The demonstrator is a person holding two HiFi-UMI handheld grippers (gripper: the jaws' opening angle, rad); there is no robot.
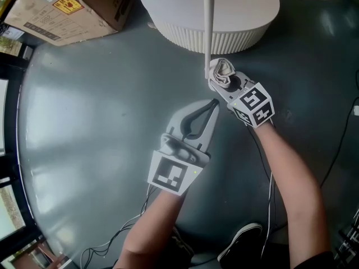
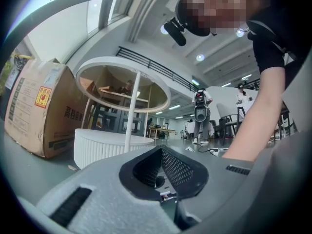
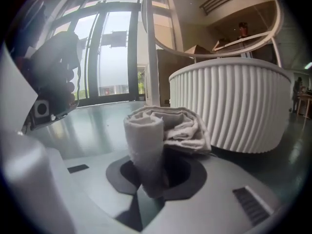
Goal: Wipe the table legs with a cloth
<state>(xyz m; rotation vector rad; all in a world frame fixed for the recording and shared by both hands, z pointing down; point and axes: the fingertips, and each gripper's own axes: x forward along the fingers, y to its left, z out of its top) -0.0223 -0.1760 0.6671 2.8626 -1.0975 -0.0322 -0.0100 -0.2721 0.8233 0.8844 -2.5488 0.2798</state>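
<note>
Over grey floor, right tool clamps cloth at table leg; left tool clenched.

- Left gripper, centre of the head view: pale grey plastic shell with black-lined jaws. Its own view shows black mesh-textured pads and a dark ribbed slot.
- Right gripper, upper centre: the same grey shell.
- White marker cube on the left gripper and white marker cube on the right gripper, each printed with black square patterns.
- Thin black and white cables run along the bottom edge.
- Black short sleeve, upper right of the left gripper view.
- Black shoe with a white sole, bottom centre.
</note>
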